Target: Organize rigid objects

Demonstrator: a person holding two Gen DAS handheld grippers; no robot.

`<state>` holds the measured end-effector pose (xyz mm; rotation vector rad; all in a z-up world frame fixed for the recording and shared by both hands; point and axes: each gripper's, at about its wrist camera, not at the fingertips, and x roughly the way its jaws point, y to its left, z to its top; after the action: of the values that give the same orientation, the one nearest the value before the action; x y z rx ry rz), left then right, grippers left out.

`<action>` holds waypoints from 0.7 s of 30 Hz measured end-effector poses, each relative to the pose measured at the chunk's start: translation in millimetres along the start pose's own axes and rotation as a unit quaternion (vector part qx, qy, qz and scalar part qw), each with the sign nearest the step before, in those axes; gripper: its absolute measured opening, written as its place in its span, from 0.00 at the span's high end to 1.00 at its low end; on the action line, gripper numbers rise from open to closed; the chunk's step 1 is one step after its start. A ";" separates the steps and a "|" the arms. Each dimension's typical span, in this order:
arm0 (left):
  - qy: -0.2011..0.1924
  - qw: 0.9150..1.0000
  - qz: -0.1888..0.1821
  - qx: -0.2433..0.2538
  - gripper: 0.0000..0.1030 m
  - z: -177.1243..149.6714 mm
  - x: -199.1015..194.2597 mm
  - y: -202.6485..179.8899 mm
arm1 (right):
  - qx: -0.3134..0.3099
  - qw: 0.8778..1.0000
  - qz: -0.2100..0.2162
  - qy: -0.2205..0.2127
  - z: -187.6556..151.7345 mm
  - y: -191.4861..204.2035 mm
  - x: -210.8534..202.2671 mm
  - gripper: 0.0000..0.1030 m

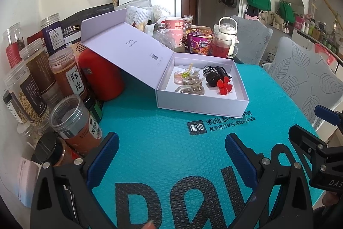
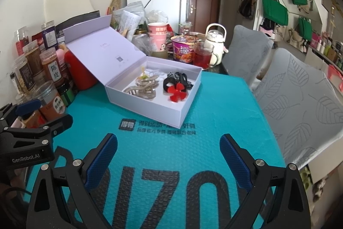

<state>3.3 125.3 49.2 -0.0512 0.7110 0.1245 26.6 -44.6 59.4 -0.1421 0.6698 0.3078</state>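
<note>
A pale lilac gift box (image 1: 201, 103) (image 2: 150, 108) lies on the teal mat with its lid (image 1: 128, 50) (image 2: 103, 53) swung back to the left. Inside it lie clear hair claws (image 1: 190, 86) (image 2: 141, 89), a black hair clip (image 1: 214, 76) (image 2: 171, 82) and a red flower clip (image 1: 224, 85) (image 2: 176, 92). My left gripper (image 1: 171, 156) hovers open over the mat, well short of the box, with nothing between its fingers. My right gripper (image 2: 168, 156) also stands open and empty, nearer me than the box. Each view shows the other gripper at its edge.
Several spice jars (image 1: 38, 87) (image 2: 42, 72) and a red bottle (image 1: 100, 76) (image 2: 79, 72) crowd the left side. Instant-noodle cups (image 1: 199, 40) (image 2: 184, 50), a red-drink mug (image 1: 223, 46) (image 2: 202, 55) and a white kettle (image 2: 214, 40) stand behind the box. Two grey chairs (image 2: 300, 96) flank the right edge.
</note>
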 end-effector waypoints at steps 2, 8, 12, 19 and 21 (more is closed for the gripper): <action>-0.002 1.000 0.001 0.002 0.02 0.1 -0.8 -1.9 | 0.001 1.000 -0.002 -0.001 0.1 -0.6 0.0 0.05; -0.001 1.000 0.005 0.003 0.02 1.0 -1.4 -6.1 | 0.001 1.000 -0.003 0.001 -0.5 -2.1 -0.2 0.05; -0.002 1.000 0.004 0.007 0.02 1.2 -3.2 -8.5 | 0.001 1.000 -0.003 -0.002 -0.8 -3.5 -3.3 0.05; -0.004 1.000 -0.005 0.009 0.02 0.2 -7.4 -10.5 | 0.001 1.000 -0.006 -0.010 -1.2 -4.3 -10.2 0.05; -0.005 1.000 -0.004 0.009 0.02 0.5 -8.2 -10.5 | -0.001 1.000 -0.007 -0.011 -1.3 -3.8 -11.3 0.05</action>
<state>-1.1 114.1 55.0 -0.0352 0.7019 0.1104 18.7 -51.2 65.5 -0.1456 0.6469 0.2962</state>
